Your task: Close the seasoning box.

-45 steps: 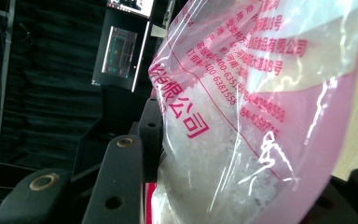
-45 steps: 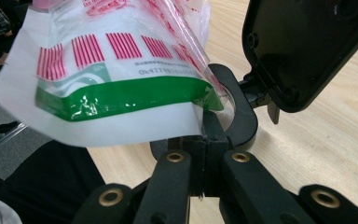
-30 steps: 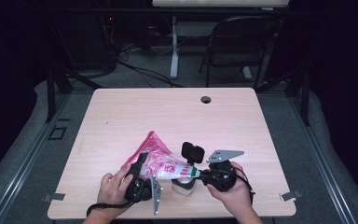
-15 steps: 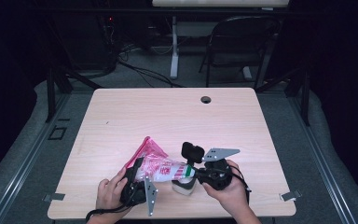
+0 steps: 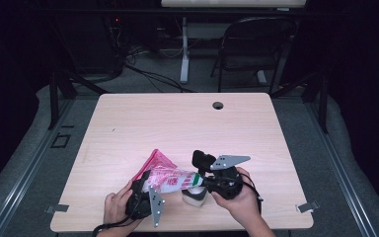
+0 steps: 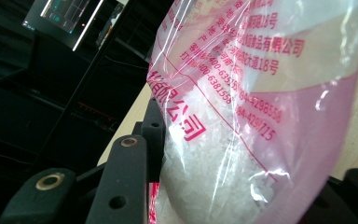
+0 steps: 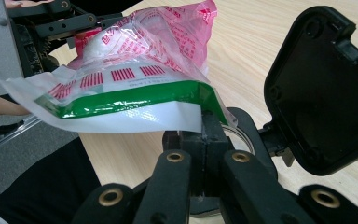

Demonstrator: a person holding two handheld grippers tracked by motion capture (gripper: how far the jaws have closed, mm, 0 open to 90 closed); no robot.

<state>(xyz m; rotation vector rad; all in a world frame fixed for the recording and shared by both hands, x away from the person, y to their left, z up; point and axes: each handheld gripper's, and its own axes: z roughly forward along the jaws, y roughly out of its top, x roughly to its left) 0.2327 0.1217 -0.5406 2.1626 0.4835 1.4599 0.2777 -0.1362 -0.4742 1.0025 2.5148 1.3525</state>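
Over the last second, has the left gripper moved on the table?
Yes. The left gripper has slid slightly rightward along the table's near edge, closer under the bag.

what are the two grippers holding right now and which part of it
Both hold one plastic bag of white grains: the right gripper pinches its green-striped corner; the left gripper clamps its filled body.

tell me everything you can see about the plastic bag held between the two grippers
The bag is clear plastic with pink-red print, a green band and a white sealed edge, part filled with white grains. It lies roughly level above the table's near edge. The right gripper pinches its white edge shut; the left gripper clasps the grain-filled end.
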